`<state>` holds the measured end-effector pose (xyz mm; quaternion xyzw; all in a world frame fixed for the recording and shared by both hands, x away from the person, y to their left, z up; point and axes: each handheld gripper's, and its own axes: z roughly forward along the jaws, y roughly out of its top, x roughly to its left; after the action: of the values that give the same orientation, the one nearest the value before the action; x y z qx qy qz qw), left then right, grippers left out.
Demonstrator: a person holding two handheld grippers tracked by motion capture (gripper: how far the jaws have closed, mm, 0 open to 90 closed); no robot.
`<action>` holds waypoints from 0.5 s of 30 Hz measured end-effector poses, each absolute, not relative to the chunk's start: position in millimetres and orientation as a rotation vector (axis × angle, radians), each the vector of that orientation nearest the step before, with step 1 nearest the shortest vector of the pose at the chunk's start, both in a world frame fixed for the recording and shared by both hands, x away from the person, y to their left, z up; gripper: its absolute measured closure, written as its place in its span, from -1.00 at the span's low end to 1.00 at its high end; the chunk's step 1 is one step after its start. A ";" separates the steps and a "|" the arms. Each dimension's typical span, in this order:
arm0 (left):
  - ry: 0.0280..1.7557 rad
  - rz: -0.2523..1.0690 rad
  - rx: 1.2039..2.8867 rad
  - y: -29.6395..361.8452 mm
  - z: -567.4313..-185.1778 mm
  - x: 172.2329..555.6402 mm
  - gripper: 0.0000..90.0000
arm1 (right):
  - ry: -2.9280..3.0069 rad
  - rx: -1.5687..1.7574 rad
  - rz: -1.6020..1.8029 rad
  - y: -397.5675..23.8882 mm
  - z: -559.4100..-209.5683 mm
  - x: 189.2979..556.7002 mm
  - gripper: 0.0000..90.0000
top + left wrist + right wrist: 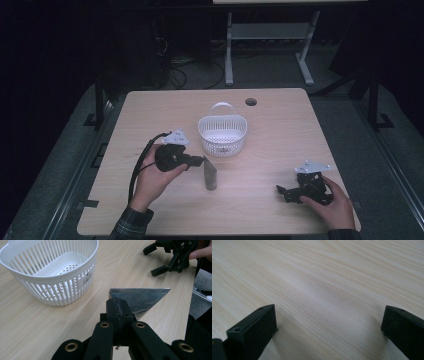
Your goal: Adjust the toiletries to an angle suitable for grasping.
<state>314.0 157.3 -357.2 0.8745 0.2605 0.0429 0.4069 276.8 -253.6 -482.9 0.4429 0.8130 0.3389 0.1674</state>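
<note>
Left claw [200, 161] clamped on a dark pouch [210, 175]; white basket [222, 136] just beyond; right claw [283, 191] apart, resting on the bench [280, 130].

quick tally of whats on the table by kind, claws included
white slotted basket: 1
dark foil pouch, pinched in the left claw: 1
claws, left plus the open right claw: 2
total: 4
</note>
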 end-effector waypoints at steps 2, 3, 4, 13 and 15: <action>0.661 0.105 2.204 156.4 -357.5 314.7 1.00 | 2.313 1.260 0.964 -253.5 -482.9 276.8 -1.00; 0.661 0.105 2.205 155.7 -357.8 315.4 1.00 | 2.313 1.260 0.964 -253.6 -482.9 276.8 -1.00; 0.660 0.107 2.205 155.2 -358.1 316.0 1.00 | 2.313 1.260 0.964 -253.5 -482.9 276.8 -1.00; 0.649 0.098 2.211 156.6 -358.8 317.2 1.00 | 2.310 1.265 0.962 -253.5 -482.9 276.3 -1.00; 0.647 0.097 2.205 159.4 -358.3 317.0 0.98 | 2.309 1.267 0.962 -253.5 -482.8 276.1 -1.00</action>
<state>317.0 159.4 -358.3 0.8751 0.2569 0.0385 0.4084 276.1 -253.5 -482.8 0.4455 0.8118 0.3381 0.1680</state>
